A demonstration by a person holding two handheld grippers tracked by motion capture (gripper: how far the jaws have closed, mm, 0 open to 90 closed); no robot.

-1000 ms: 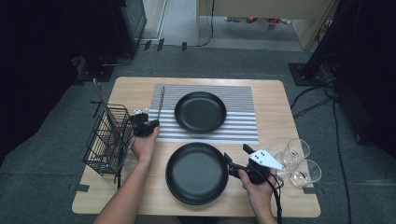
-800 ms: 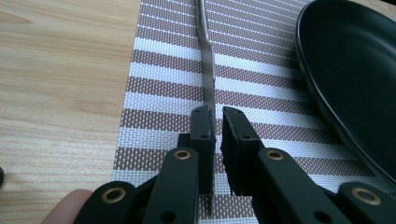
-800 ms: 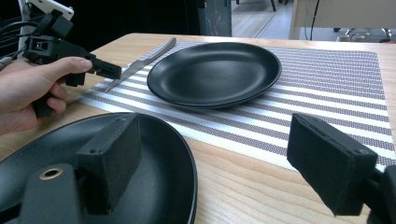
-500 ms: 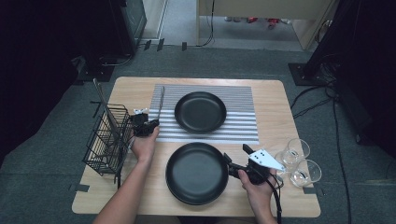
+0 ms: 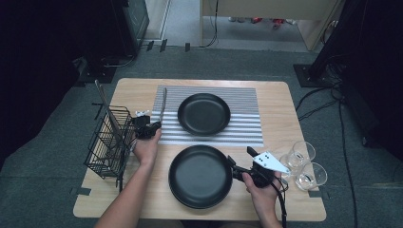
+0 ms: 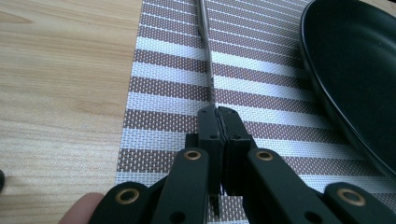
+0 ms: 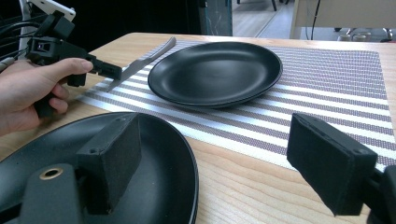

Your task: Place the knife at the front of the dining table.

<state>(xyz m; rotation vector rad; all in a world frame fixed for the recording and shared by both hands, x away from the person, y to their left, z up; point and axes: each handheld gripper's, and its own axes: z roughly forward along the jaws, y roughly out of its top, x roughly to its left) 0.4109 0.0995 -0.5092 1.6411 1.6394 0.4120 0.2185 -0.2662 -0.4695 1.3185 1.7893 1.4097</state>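
Observation:
A silver knife (image 5: 163,105) lies lengthwise along the left side of the striped placemat (image 5: 247,121), beside a black plate (image 5: 204,113). My left gripper (image 5: 151,129) is shut on the knife's near end. In the left gripper view the jaws (image 6: 218,113) pinch the knife (image 6: 204,42), with the plate's rim (image 6: 345,70) to the right. A second black plate (image 5: 199,175) sits near the front edge. My right gripper (image 5: 236,167) stands open at this plate's right rim. In the right gripper view one jaw of the right gripper (image 7: 222,158) is over the near plate (image 7: 154,158) and the other is over bare wood.
A black wire basket (image 5: 108,142) stands at the table's left edge, close to my left hand. Two clear glasses (image 5: 302,153) (image 5: 313,175) stand at the right edge, beside my right gripper. The right gripper view also shows the far plate (image 7: 217,70) and left gripper (image 7: 100,69).

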